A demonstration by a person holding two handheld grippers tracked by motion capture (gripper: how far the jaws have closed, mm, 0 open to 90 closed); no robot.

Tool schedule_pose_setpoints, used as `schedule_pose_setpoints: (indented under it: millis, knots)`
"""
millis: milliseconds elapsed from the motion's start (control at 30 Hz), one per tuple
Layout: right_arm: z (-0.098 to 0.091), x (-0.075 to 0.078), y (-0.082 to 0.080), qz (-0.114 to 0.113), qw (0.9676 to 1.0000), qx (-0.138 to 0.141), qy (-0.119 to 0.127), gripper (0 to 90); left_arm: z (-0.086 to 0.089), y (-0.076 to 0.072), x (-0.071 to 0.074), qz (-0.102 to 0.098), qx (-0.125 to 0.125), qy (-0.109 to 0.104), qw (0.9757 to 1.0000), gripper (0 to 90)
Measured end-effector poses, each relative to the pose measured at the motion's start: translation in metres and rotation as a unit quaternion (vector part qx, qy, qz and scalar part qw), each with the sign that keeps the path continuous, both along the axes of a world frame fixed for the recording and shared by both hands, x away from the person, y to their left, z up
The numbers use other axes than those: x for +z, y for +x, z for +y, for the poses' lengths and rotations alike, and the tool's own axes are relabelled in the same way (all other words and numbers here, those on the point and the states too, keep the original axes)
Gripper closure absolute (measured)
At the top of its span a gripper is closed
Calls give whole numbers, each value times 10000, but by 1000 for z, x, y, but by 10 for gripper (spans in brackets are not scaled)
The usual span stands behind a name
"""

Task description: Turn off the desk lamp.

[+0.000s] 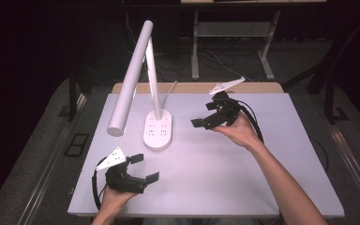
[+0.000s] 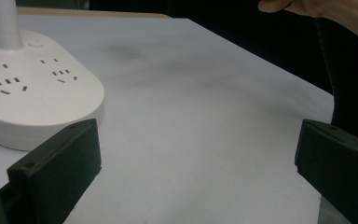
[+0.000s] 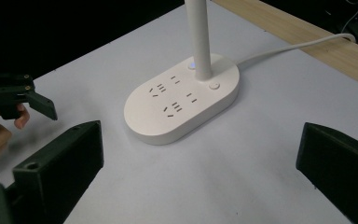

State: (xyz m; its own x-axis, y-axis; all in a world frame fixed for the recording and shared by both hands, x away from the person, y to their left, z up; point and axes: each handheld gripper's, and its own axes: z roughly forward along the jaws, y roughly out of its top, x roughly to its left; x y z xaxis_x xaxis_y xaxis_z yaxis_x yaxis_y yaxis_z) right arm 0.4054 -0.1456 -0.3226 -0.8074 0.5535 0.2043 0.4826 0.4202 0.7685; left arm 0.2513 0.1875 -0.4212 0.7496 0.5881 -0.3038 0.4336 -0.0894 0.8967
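The left gripper (image 1: 144,168) is hovering low over the near-left part of the bench (image 1: 225,173), its jaws spread wide and holding nothing. The right gripper (image 1: 201,119) — jaws likewise wide apart and empty — is pointing across from the far right toward a white desk lamp (image 1: 157,129). The lamp is standing between them — its oval base carrying sockets, its cord (image 3: 298,46) trailing off the far edge.

Lamp base (image 3: 182,105): smooth white plastic, slight sheen.
Lamp arm (image 1: 131,77): smooth, silvery-white, satin finish.
Table (image 1: 215,164): matt pale grey top, faintly smudged; far edge (image 3: 303,32) looks like light wood.
Jaws: matt black plastic, on both grippers.
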Motion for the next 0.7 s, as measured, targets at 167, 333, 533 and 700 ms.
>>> schedule_pose_setpoints:
  millis: [167,333,533,700]
  knots:
    - [12,2,11,2,10000,33,2,7,1,0,0,-3,-5,-6,10000,0]
    - [24,6,21,21,9999,98,-42,6,2,0,0,-10,-3,-12,10000,0]
    - [38,8,35,44,9999,133,-83,7,2,0,0,-16,-1,-12,10000,0]
    - [49,9,47,69,9999,115,-96,7,3,0,0,-26,-11,-30,10000,0]
